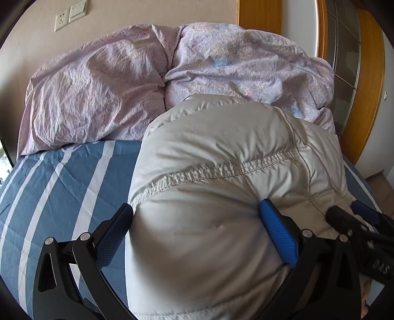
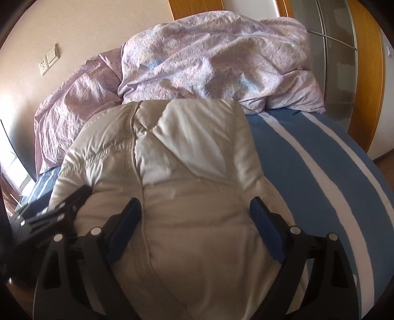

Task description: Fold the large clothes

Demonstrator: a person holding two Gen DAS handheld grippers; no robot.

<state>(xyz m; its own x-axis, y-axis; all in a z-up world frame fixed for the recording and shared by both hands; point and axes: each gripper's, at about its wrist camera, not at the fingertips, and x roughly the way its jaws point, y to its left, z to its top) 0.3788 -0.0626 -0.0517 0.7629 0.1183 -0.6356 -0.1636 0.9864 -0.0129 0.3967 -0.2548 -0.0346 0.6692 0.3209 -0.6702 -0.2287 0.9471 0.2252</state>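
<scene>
A puffy, pale grey quilted down jacket [image 1: 221, 172] lies folded into a thick bundle on a blue bed sheet with white stripes [image 1: 61, 184], and both grippers stand over its near end. The left gripper [image 1: 197, 221], black with blue textured pads, has its jaws spread wide on either side of the padded bulk: the left finger [image 1: 113, 236] sits at the jacket's edge over the sheet, while the right finger [image 1: 278, 233] lies against the fabric without pinching it, so the gripper is released. Just to its right, the right gripper [image 2: 197, 221] straddles the neighbouring part of the same bundle, a seam running forward between its fingers; its jaws are likewise spread wide and nothing is clenched between them. Ahead of both grippers, beyond the far end of the jacket, a crumpled lilac patterned duvet [image 2: 209, 61] is heaped against a beige wall [image 1: 147, 12], touching the jacket's far edge.
</scene>
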